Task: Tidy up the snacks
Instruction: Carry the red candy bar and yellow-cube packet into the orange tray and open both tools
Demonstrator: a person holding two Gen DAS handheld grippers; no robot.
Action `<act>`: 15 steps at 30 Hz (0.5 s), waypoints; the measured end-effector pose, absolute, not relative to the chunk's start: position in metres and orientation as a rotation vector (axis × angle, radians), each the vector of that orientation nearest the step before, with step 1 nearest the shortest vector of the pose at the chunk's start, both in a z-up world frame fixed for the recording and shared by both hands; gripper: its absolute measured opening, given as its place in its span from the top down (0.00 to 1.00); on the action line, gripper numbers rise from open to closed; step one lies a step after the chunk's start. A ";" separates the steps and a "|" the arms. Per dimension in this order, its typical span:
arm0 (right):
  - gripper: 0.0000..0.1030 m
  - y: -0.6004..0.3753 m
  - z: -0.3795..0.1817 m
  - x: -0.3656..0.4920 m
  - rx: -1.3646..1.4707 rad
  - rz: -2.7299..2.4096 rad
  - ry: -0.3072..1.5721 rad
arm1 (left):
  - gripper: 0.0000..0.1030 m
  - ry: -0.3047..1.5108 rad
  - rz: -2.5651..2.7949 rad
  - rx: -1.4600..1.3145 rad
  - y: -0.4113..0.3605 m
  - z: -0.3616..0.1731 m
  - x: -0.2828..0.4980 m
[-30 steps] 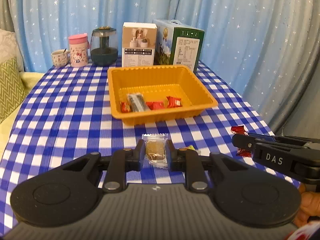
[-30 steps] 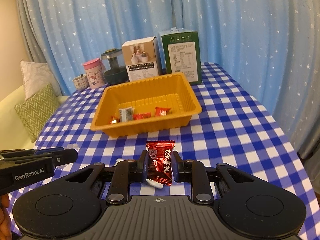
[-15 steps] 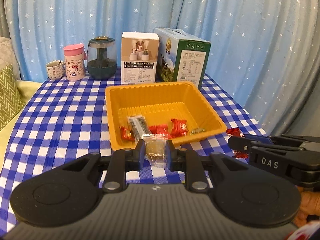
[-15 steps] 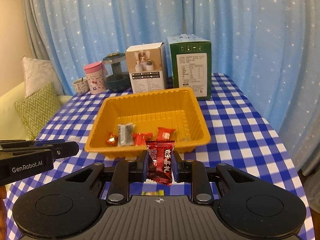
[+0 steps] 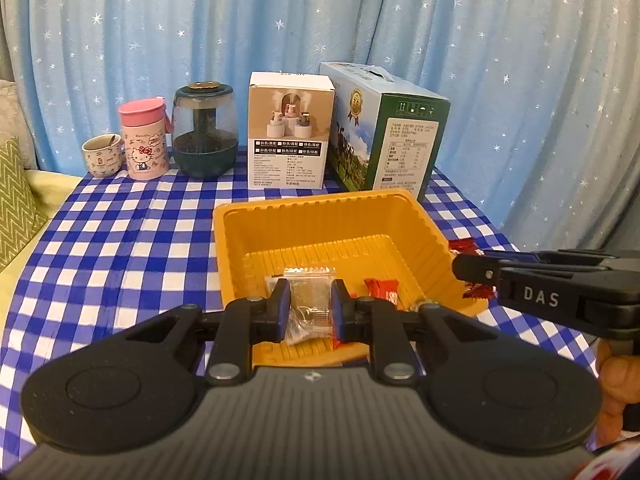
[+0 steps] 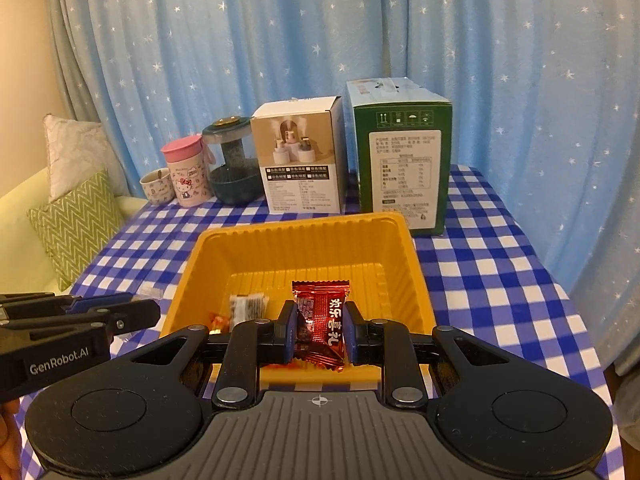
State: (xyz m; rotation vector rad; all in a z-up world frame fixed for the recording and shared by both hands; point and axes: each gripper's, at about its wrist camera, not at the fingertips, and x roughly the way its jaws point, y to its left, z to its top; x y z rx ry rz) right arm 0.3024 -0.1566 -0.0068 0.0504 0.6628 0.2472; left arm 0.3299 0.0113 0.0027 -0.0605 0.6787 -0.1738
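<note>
My left gripper (image 5: 306, 312) pinches a clear crinkly snack packet (image 5: 310, 308); my right gripper (image 6: 320, 330) clamps a red foil candy (image 6: 322, 320). Both hang over the near end of the orange plastic tray (image 6: 416, 280), which holds several wrapped snacks. Only the drops remain, I judge.

We see a blue curtain (image 5: 500, 80) dotted with white stars hanging in folds behind a table spread with a blue-and-white checked cloth (image 5: 132, 240), a pale yellow sofa (image 6: 24, 216) at the left carrying a green zigzag cushion (image 6: 76, 224) and a white cushion (image 6: 72, 156), under warm light
</note>
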 end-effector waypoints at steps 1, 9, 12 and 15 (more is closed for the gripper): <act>0.76 -0.156 -0.007 0.308 0.048 0.251 0.664 | 0.81 0.678 -0.174 -0.061 0.011 0.002 0.334; 0.76 -0.152 -0.017 0.346 0.055 0.264 0.701 | 0.81 0.687 -0.173 -0.047 0.008 -0.007 0.370; 0.76 -0.153 -0.021 0.354 0.060 0.261 0.708 | 0.81 0.698 -0.174 -0.054 0.008 -0.012 0.381; 0.76 -0.153 -0.024 0.361 0.056 0.257 0.714 | 0.81 0.705 -0.180 -0.060 0.007 -0.017 0.390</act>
